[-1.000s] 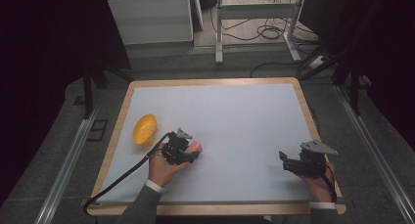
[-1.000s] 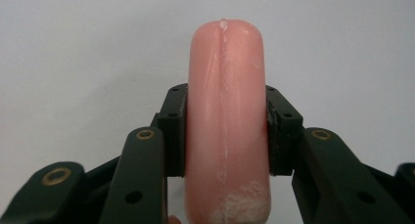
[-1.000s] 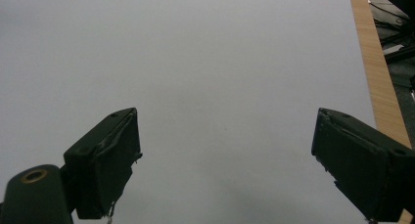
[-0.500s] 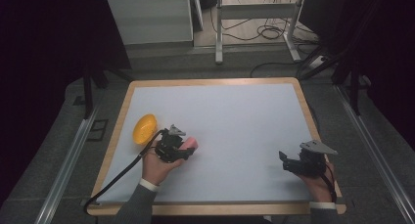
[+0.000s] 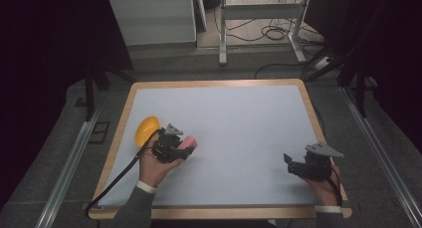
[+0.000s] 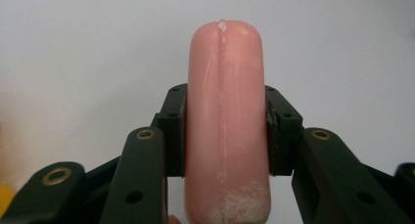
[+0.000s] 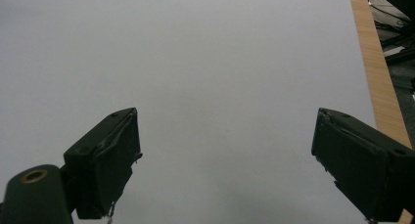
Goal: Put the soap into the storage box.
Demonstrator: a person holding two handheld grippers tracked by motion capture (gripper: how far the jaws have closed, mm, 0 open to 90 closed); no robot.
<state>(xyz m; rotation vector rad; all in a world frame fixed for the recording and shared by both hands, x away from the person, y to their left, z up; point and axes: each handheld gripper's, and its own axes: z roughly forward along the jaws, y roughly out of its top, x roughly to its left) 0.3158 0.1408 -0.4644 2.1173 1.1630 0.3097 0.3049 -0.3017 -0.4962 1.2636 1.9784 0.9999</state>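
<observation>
Presently the left tongs clamp a smooth pink sausage-shaped piece at mid-length, near the white worktop beside a yellow oval fruit. Right tongs gape empty. Carrying step; next requires steady transport and controlled release.

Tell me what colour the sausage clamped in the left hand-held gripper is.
The sausage is pale pink, clearest in the left gripper view.

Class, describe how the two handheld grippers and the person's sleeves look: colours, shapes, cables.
Both the left gripper and the right gripper are black with two jaws, brass-coloured rivets at the joints and a grey three-cornered plate on top. A black cable trails from the left one. The sleeves are grey with white cuffs.
</observation>
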